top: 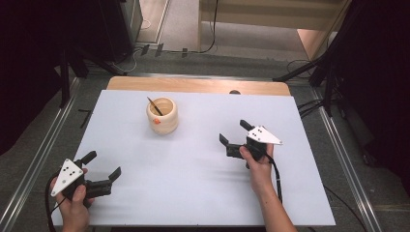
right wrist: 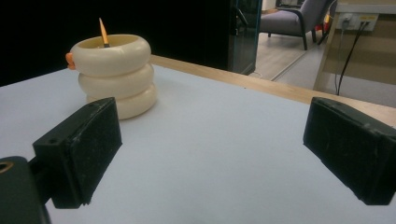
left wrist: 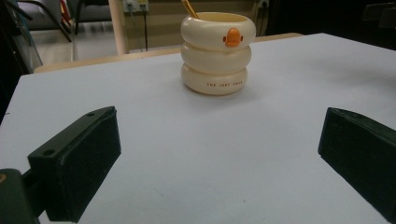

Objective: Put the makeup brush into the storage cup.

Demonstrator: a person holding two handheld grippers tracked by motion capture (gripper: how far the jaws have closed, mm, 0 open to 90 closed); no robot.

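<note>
A cream holder [top: 162, 116], shaped like three stacked rings with a small orange duck bill on its side, stood upright on the far left-of-centre part of the white surface [top: 193, 183]. A pencil [top: 154, 106] leaned inside it, its tip poking above the rim; the right gripper view showed that tip [right wrist: 102, 31] rising from the opening. In the left gripper view the holder [left wrist: 218, 52] faced the camera with the orange bill turned toward it and a line of small print on the lowest ring, too small to read. The right gripper [top: 235, 135] was held just above the surface to the right of the holder and well apart from it, its jaws pointing left toward the holder; they stood wide open with nothing between them. The right hand [top: 260, 166] gripped its body from behind, a cable trailing down along the forearm. The left gripper [top: 103, 165] hovered near the front left corner of the surface, far from the holder, its jaws likewise spread wide and empty. The left hand [top: 75, 205] held it from below. Beyond the white sheet, a strip of bare wood [top: 198, 85] showed along the far edge.
</note>
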